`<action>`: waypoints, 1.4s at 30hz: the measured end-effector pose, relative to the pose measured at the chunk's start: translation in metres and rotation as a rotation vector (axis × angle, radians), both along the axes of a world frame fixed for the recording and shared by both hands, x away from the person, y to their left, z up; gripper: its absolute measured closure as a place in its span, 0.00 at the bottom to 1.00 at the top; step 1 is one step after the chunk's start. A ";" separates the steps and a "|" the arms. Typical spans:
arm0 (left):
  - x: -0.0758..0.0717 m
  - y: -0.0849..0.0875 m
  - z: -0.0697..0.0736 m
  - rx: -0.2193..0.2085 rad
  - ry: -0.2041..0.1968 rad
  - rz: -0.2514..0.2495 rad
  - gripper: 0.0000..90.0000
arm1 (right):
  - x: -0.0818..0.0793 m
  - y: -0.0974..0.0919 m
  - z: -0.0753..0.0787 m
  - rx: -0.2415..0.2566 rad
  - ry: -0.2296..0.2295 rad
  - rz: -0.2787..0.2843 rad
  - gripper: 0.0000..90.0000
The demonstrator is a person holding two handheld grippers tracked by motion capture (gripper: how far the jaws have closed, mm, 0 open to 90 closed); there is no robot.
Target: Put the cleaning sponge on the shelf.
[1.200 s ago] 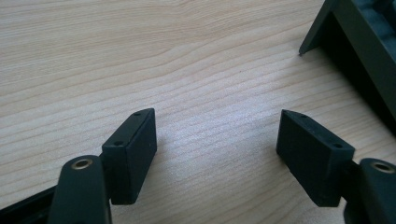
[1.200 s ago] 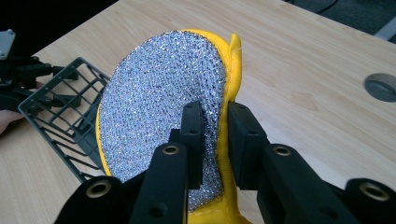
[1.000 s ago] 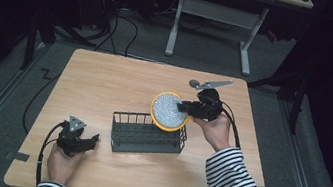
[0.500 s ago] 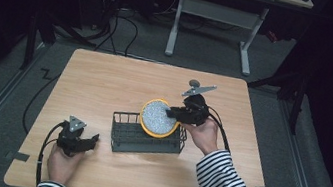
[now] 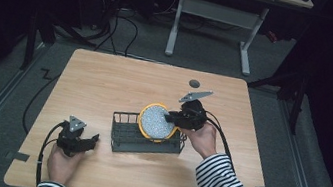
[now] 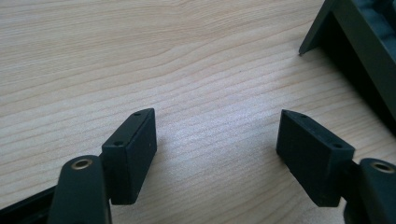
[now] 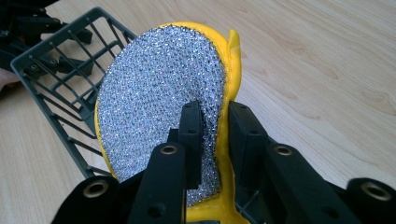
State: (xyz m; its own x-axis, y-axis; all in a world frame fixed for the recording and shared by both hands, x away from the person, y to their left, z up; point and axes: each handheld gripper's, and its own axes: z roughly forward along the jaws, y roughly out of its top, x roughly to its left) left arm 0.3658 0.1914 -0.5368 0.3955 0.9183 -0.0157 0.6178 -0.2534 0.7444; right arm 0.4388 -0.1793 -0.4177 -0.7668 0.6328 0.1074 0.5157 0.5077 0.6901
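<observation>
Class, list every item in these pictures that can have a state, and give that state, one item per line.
Left gripper: open, empty, low over the table.
Right gripper: shut on the scouring pad's edge.
Scouring pad: held on edge, over the basket.
Wire basket: upright on the table.

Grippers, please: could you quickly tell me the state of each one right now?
Left gripper: open, nothing between its jaws, over bare table.
Right gripper: shut on the round yellow scouring pad, held at the wire basket.
</observation>
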 end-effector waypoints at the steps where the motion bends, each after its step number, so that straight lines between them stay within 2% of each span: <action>1: 0.000 0.000 0.000 0.000 0.000 0.000 0.32 | 0.000 0.000 -0.001 -0.004 -0.001 0.002 0.85; 13: 0.000 0.000 0.000 0.000 0.000 -0.001 0.32 | -0.005 0.000 -0.008 -0.038 0.016 0.006 0.85; 18: 0.000 0.000 0.000 0.001 0.000 -0.001 0.32 | -0.006 -0.003 -0.010 -0.042 0.032 -0.006 0.85; 27: 0.000 0.000 0.000 0.001 0.000 -0.001 0.32 | -0.008 -0.004 -0.010 -0.038 0.030 -0.011 0.83; 33: 0.000 0.000 0.000 -0.001 0.000 -0.001 0.32 | -0.008 -0.004 -0.007 -0.033 0.041 -0.036 0.72; 38: 0.000 0.000 0.000 -0.002 0.001 -0.002 0.32 | -0.010 -0.007 -0.004 -0.037 0.028 -0.061 0.60; 42: 0.000 0.000 0.000 -0.001 0.001 -0.003 0.32 | -0.011 -0.011 0.000 -0.021 0.008 -0.077 0.55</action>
State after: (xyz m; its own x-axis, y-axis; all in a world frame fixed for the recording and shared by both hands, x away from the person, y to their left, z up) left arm 0.3658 0.1915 -0.5368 0.3981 0.9172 -0.0172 0.6175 -0.2540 0.7444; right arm 0.4276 -0.1902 -0.4176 -0.7152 0.6919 0.0992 0.5591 0.4811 0.6752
